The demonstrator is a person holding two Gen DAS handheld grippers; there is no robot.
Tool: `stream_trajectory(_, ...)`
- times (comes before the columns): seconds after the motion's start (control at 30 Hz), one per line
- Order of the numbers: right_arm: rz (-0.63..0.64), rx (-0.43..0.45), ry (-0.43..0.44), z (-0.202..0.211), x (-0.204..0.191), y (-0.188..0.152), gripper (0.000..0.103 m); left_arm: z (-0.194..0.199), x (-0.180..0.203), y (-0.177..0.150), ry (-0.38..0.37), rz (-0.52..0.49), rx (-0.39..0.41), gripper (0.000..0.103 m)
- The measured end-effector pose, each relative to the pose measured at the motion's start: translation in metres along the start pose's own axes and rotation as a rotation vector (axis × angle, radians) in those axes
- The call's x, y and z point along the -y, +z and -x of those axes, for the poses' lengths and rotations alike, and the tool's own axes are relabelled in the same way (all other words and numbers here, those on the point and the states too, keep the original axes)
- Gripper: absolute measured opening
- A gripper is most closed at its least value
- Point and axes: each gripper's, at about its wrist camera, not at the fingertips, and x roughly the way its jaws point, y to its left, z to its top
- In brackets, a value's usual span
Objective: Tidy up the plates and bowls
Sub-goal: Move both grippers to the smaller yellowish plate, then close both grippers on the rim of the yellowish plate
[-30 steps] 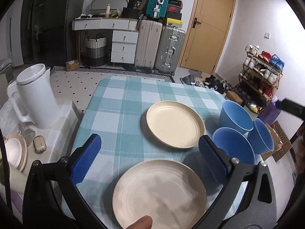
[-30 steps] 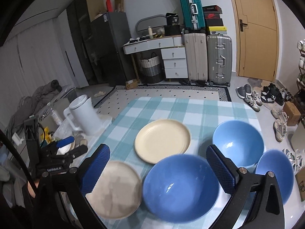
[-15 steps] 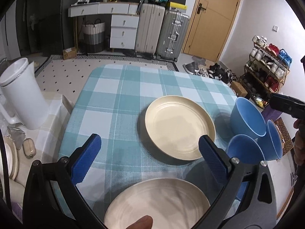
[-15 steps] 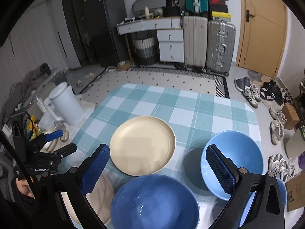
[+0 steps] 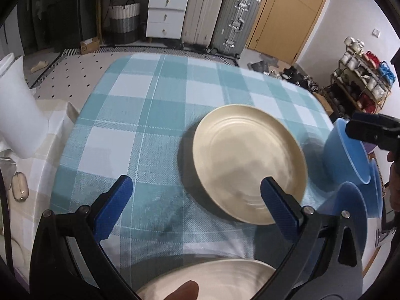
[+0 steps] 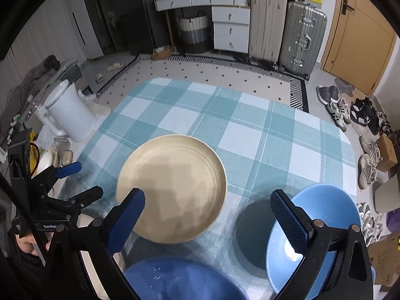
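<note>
Surface: teal-and-white checked tablecloth (image 6: pixel 250 135); beyond it suitcases (image 6: pixel 285 35) and white drawers (image 6: pixel 230 32). Cream plate (image 5: pixel 247 162) ahead of the left gripper (image 5: pixel 195 212), jaws released, empty. Right gripper (image 6: pixel 207 220) likewise spread wide, empty. Since a second ago both views have advanced; the speckled plate (image 5: pixel 207 282) now lies under the left jaws. Right view alone shows the dark blue bowl (image 6: pixel 180 280) beneath; light blue bowl (image 6: pixel 322 215) behind its right finger.

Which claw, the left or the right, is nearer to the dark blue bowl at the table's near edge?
Right. The right claw hangs directly over the dark blue bowl, with the bowl just below its fingers. The left claw is off to the bowl's left, beyond the cream plate.
</note>
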Motion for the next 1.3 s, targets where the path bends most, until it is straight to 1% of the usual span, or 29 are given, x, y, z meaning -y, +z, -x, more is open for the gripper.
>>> stream_trajectory(0.07, 0.004, -0.029, 0.008, -0.012, 0.000, 0.003, 0.102, -0.006, -0.002, 0.001, -0.008, 0.010, -0.010, 0.102)
stream_trajectory(0.13, 0.015, -0.067, 0.004, -0.028, -0.001, 0.005, 0.097, -0.013, -0.003, 0.002, -0.006, 0.014, -0.021, 0.102)
stream_trajectory(0.2, 0.014, -0.103, 0.015, -0.041, -0.001, 0.005, 0.088, -0.022, -0.003, 0.003, -0.009, 0.020, -0.035, 0.102)
stream_trajectory(0.27, 0.013, -0.131, 0.030, -0.052, -0.001, 0.005, 0.087, -0.028, -0.004, 0.004, -0.018, 0.023, -0.047, 0.102)
stream_trajectory(0.37, 0.010, -0.173, 0.022, -0.069, 0.001, 0.004, 0.079, -0.038, -0.006, 0.004, -0.024, 0.029, -0.069, 0.101)
stream_trajectory(0.4, 0.000, -0.185, 0.022, -0.075, 0.003, 0.005, 0.077, -0.040, -0.006, 0.003, -0.032, 0.029, -0.075, 0.099)
stream_trajectory(0.43, -0.007, -0.195, 0.025, -0.079, 0.005, 0.004, 0.077, -0.042, -0.006, 0.002, -0.033, 0.027, -0.082, 0.096)
stream_trajectory(0.53, -0.018, -0.213, 0.024, -0.087, 0.008, 0.003, 0.076, -0.050, -0.003, 0.000, -0.008, -0.002, -0.100, 0.095)
stream_trajectory(0.6, -0.017, -0.233, 0.028, -0.095, 0.008, 0.001, 0.074, -0.055, -0.001, -0.001, -0.015, -0.010, -0.112, 0.095)
stream_trajectory(0.67, -0.018, -0.252, 0.028, -0.101, 0.008, -0.001, 0.070, -0.059, -0.002, -0.001, -0.029, 0.002, -0.125, 0.093)
stream_trajectory(0.8, -0.003, -0.274, 0.011, -0.111, 0.008, -0.004, 0.061, -0.066, -0.003, -0.001, -0.076, 0.023, -0.145, 0.084)
stream_trajectory(0.9, 0.010, -0.282, 0.012, -0.115, 0.006, -0.005, 0.055, -0.070, 0.000, -0.002, -0.080, 0.016, -0.150, 0.077)
stream_trajectory(1.03, 0.025, -0.289, 0.009, -0.117, 0.004, -0.007, 0.051, -0.075, 0.004, -0.002, -0.082, 0.004, -0.167, 0.065)
stream_trajectory(1.07, 0.027, -0.289, 0.007, -0.117, 0.004, -0.007, 0.050, -0.075, 0.005, -0.002, -0.076, -0.001, -0.167, 0.064)
stream_trajectory(1.13, 0.023, -0.288, 0.007, -0.117, 0.006, -0.008, 0.048, -0.075, 0.006, -0.002, -0.080, -0.007, -0.170, 0.059)
stream_trajectory(1.17, 0.022, -0.288, 0.003, -0.117, 0.006, -0.008, 0.045, -0.076, 0.007, -0.002, -0.080, -0.011, -0.170, 0.058)
stream_trajectory(1.23, 0.017, -0.291, -0.004, -0.118, 0.008, -0.009, 0.040, -0.076, 0.008, -0.002, -0.078, -0.012, -0.170, 0.050)
stream_trajectory(1.27, 0.014, -0.293, -0.007, -0.119, 0.009, -0.009, 0.036, -0.076, 0.008, -0.002, -0.075, -0.014, -0.167, 0.048)
stream_trajectory(1.3, 0.013, -0.296, -0.015, -0.119, 0.010, -0.010, 0.032, -0.076, 0.009, -0.002, -0.076, -0.014, -0.170, 0.043)
